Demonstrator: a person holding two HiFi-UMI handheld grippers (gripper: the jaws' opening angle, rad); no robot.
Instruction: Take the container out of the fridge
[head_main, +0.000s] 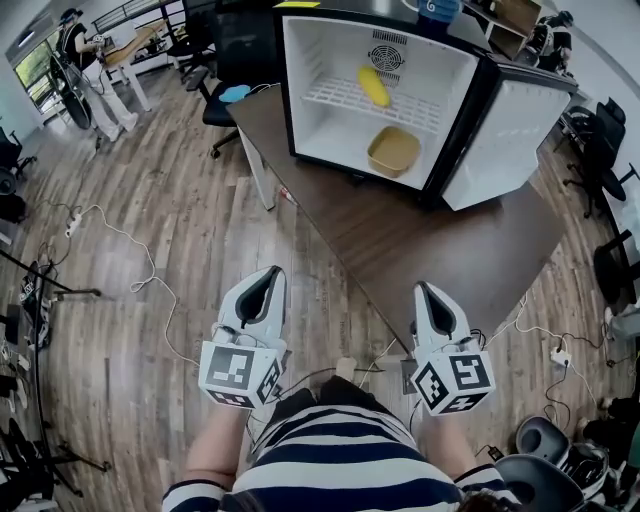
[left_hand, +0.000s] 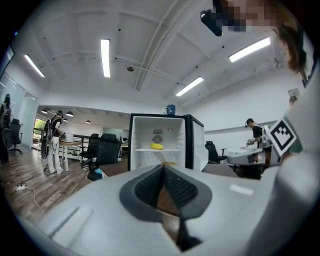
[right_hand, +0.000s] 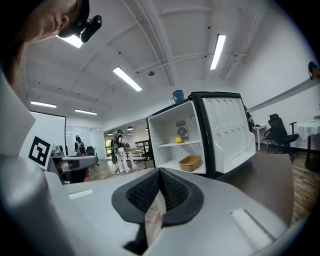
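A tan container (head_main: 393, 150) sits on the floor of an open white mini fridge (head_main: 318, 70) standing on a brown table (head_main: 430, 240). The right gripper view shows the container (right_hand: 190, 162) low in the fridge, and the left gripper view shows only a sliver of it (left_hand: 168, 163). A yellow fruit (head_main: 374, 87) lies on the shelf above. My left gripper (head_main: 270, 272) and right gripper (head_main: 422, 290) hang side by side close to my body, well short of the fridge. Both are shut and hold nothing.
The fridge door (head_main: 510, 140) swings open to the right. A blue mug (head_main: 437, 8) stands on top of the fridge. Black office chairs (head_main: 215, 70) sit behind the table. Cables (head_main: 120, 240) trail over the wood floor, and a person (head_main: 85, 60) stands far left.
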